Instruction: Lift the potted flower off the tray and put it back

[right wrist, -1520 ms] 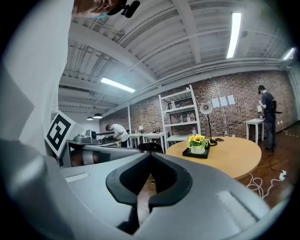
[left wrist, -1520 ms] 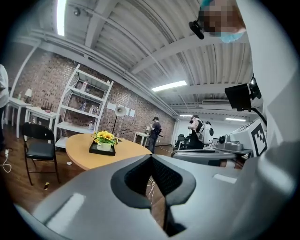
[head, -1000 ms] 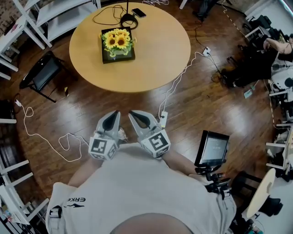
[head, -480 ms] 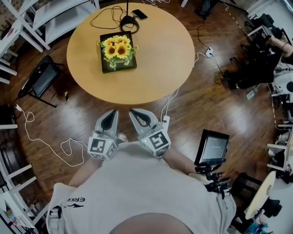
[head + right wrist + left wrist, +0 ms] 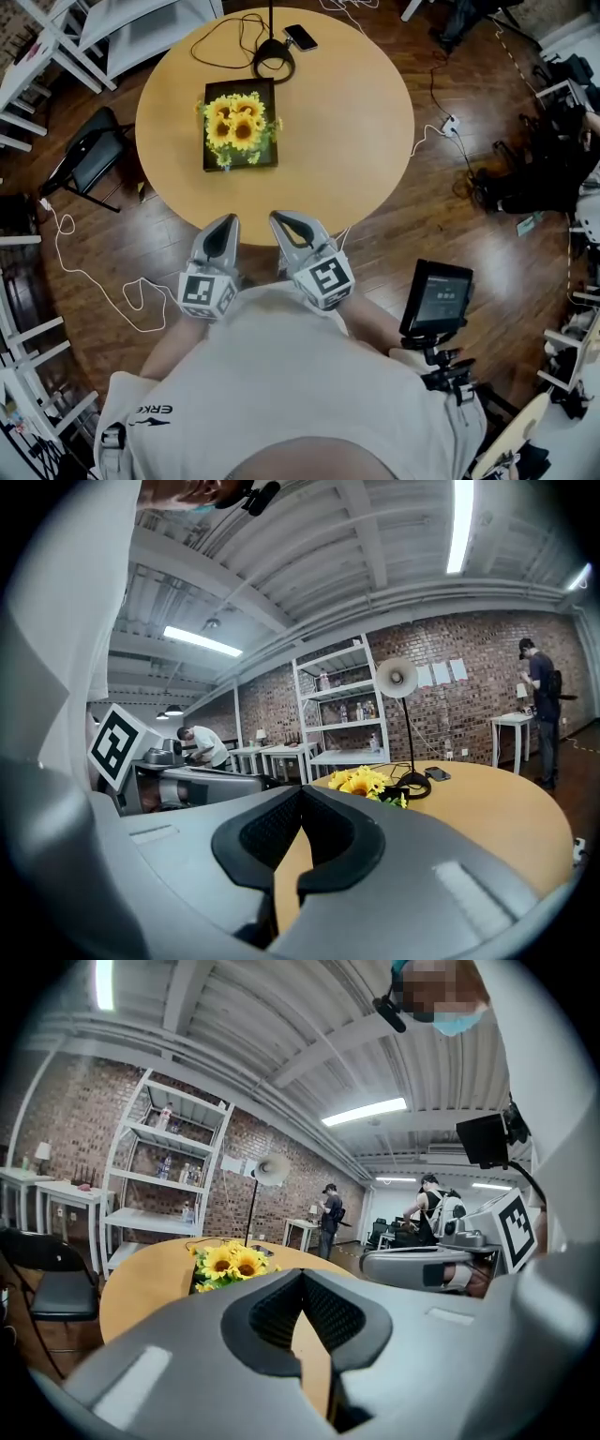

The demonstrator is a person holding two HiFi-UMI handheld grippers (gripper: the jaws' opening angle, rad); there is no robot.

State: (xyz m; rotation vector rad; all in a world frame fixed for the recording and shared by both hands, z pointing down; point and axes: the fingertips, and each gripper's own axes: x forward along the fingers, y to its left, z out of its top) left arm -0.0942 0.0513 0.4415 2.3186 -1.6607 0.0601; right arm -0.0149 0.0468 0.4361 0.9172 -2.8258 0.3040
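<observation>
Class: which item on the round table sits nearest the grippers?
The potted sunflowers on the black tray; phone and lamp base lie near the far edge.

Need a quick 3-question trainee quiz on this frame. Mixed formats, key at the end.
1. True or false: the yellow potted sunflowers stand on the black square tray, which sits on the round wooden table.
2. Pick one. The left gripper and the right gripper are: A) both shut and empty; B) both open wide; C) both clamped on the tray.
3. Fill in: seen from the person, the dark smartphone lies near the table's ___ edge (near or far).

Key: 1 true; 2 A; 3 far.
</observation>
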